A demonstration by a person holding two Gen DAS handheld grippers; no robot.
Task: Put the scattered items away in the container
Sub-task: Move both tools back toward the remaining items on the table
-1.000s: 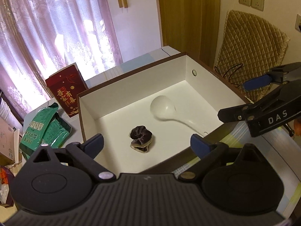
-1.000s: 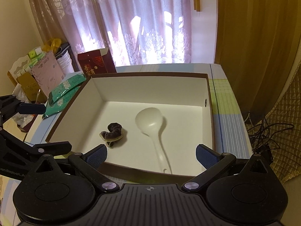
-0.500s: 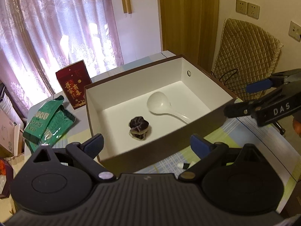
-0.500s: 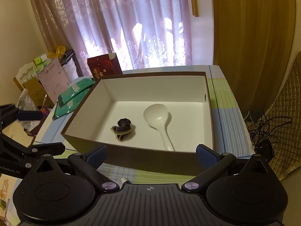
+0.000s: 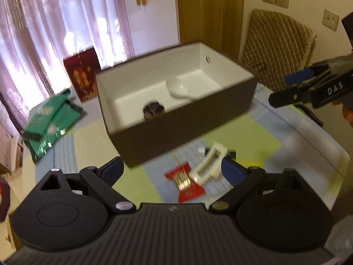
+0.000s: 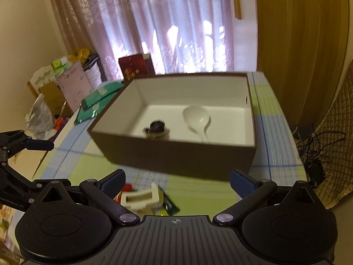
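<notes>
Both grippers hang wide and empty over the worktop [image 5: 260, 137]. The white hair clip [image 5: 208, 165] lies just short of the box [image 5: 183, 130], its long axis slanting toward the left gripper [image 5: 171, 169], with the red wrapper [image 5: 186, 182] beside it. From the right gripper [image 6: 177, 180] it sits down-left, so left looks nearer. A spoon [image 6: 196, 117] and scrunchie [image 6: 157, 127] are boxed.

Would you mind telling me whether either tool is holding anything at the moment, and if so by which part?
Nothing is held: the left tool and the right tool are both open and empty.
</notes>
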